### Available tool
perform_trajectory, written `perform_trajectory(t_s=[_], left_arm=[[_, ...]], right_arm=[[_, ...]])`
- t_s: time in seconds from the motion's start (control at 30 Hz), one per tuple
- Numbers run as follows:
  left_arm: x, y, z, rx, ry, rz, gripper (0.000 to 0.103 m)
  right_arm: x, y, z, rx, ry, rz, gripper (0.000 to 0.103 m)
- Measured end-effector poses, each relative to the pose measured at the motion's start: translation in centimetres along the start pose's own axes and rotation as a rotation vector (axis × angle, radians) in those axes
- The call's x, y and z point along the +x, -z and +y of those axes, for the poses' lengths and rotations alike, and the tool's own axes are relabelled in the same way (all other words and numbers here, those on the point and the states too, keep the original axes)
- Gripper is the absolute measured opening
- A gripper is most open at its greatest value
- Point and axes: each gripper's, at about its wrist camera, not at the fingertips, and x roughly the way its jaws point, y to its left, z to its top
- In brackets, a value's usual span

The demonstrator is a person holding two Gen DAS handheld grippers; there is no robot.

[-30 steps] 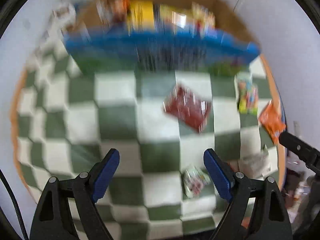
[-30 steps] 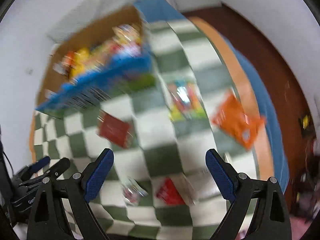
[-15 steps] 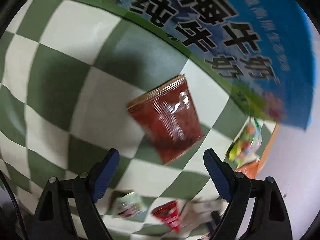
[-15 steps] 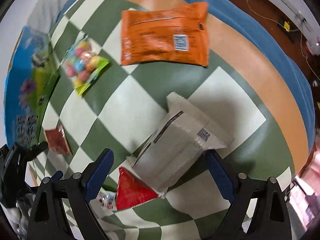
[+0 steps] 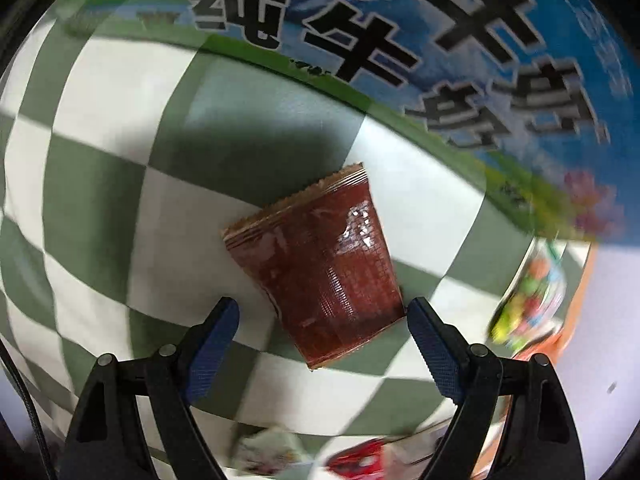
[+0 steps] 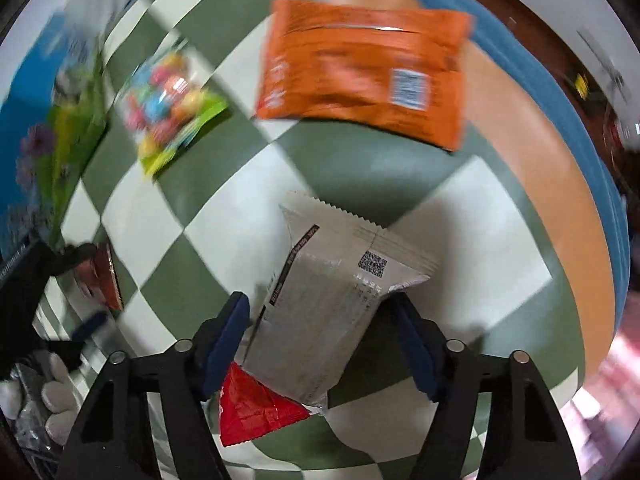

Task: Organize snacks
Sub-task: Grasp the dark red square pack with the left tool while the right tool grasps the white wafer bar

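Note:
A dark red snack packet [image 5: 320, 264] lies flat on the green-and-white checkered cloth [image 5: 120, 128]. My left gripper [image 5: 322, 316] is open, its blue fingertips on either side of the packet's lower end. A white snack packet [image 6: 332, 300] lies on the cloth in the right wrist view, partly over a bright red packet [image 6: 252, 412]. My right gripper [image 6: 320, 320] is open with its fingertips on both sides of the white packet. The dark red packet [image 6: 100, 280] and the left gripper also show at the left of the right wrist view.
A blue-and-green printed box wall [image 5: 460, 40] stands just behind the dark red packet. An orange packet [image 6: 360, 76] and a bag of colourful candy [image 6: 168, 100] lie farther back. The table's orange and blue edge [image 6: 560, 160] curves at right.
Both grippers have dropped lower and closer over their packets. The dark red packet now sits between the left fingertips, the white packet between the right fingertips. The right jaws have narrowed somewhat.

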Motion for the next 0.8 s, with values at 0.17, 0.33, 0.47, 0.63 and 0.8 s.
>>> perform_trajectory(t_s=[0.17,0.33,0.47,0.63,0.8], left_arm=[[-0.5,0.9,1.2,0.135,-0.076,0.004,0.086],[-2.2,1.6,2.4,0.215,-0.086,-0.004,0.086],[-3.2,0.9,0.8,0.227,-0.062,-0.049,0.086],[-1.6,-0.5,-1.7,0.279,-0.076,-0.052,0.056],[-1.1,2.0,-1.7,0.368,-0.126,-0.064,0.054]], right_arm=[[0.8,0.2,3.3,-0.153,0.035,0.014,0.074],[1.0,0.2,4.9,-0.2,0.032,0.029,0.074],[1.7,-0.5,5.8,-0.173,0.008,0.044,0.074],[2.3,-0.9,7.7,-0.249,0.057,-0.01,0.062],[2.5,-0.5,11.4,-0.443,0.113,-0.042,0.06]])
